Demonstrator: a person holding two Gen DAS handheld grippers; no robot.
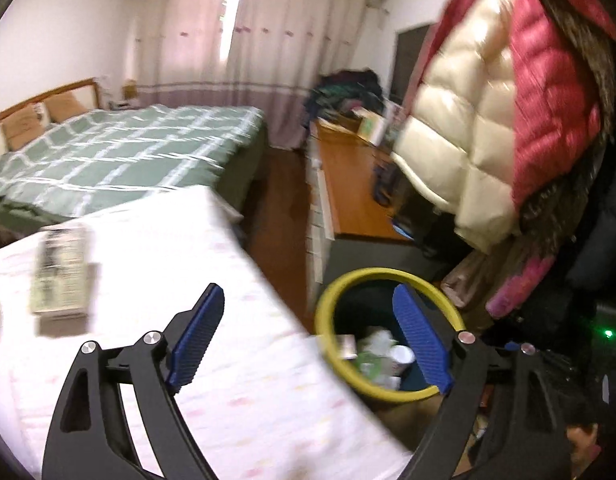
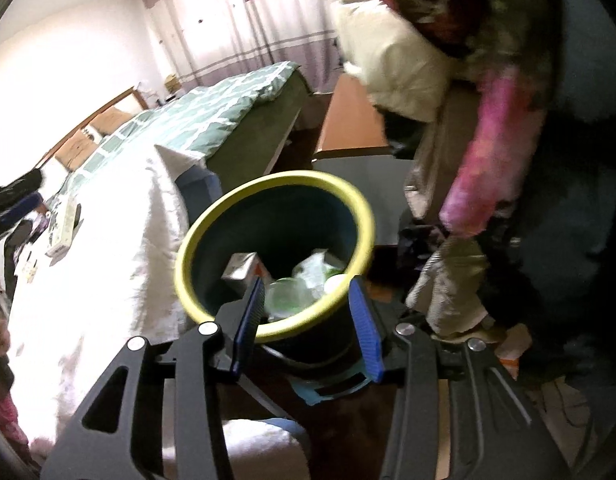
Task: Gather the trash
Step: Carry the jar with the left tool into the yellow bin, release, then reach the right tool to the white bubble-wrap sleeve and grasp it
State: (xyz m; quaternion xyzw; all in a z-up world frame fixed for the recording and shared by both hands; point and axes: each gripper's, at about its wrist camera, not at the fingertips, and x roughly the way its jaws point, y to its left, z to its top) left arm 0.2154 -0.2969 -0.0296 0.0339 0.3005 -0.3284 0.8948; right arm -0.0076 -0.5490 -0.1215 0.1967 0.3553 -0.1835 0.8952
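A dark trash bin with a yellow rim point(image 1: 328, 308) stands on the floor beside a white-covered table point(image 1: 236, 360); it also shows in the right wrist view point(image 2: 196, 240). Inside lie a carton point(image 2: 242, 266), crumpled plastic point(image 2: 312, 270) and a white cup point(image 1: 402, 356). My left gripper point(image 1: 308, 300) is open and empty, over the table's edge and the bin. My right gripper point(image 2: 308, 286) is open and empty, just above the bin's near rim. A flat printed box point(image 1: 62, 276) lies on the table; it also shows in the right wrist view point(image 2: 64, 226).
A bed with a green checked cover point(image 1: 120, 152) stands behind the table. A wooden desk point(image 1: 352, 184) with clutter is at the right. Puffy jackets point(image 1: 508, 100) hang close above the bin. Clothes and paper lie on the floor point(image 2: 508, 344) at the right.
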